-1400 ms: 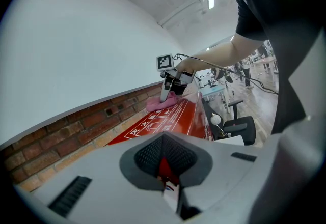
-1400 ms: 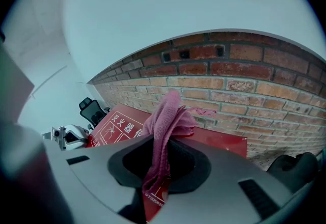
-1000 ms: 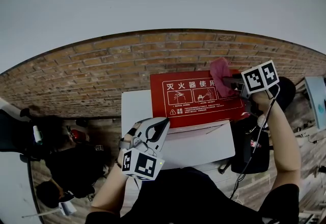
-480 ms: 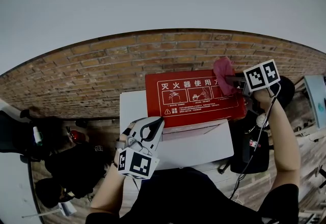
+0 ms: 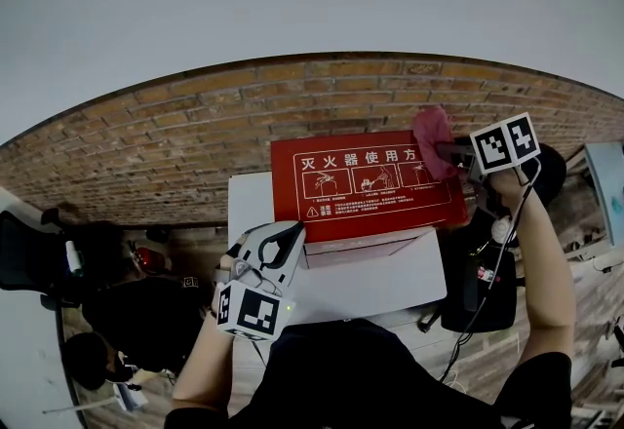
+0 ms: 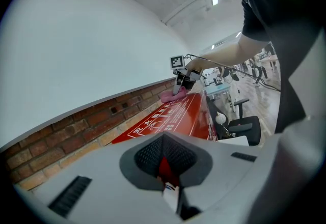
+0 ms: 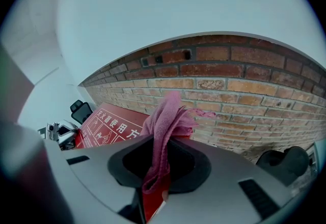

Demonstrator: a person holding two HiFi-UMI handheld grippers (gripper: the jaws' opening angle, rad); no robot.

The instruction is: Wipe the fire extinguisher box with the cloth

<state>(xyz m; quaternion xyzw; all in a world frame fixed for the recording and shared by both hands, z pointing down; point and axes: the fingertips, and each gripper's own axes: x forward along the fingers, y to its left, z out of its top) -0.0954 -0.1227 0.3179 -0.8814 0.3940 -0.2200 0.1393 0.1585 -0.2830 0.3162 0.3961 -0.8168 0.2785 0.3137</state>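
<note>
Right tool (image 5: 447, 152) clamped on pink cloth (image 5: 430, 132) at far right corner of red fire extinguisher box (image 5: 370, 198), on white worktop (image 5: 390, 283). Left tool (image 5: 290, 244) clamped on box's near left edge.

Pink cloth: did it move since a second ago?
Yes. The right gripper, clamped on the pink cloth, slid it rightward along the red fire extinguisher box, toward its right end. The left gripper stayed by the box's front-left corner.
</note>
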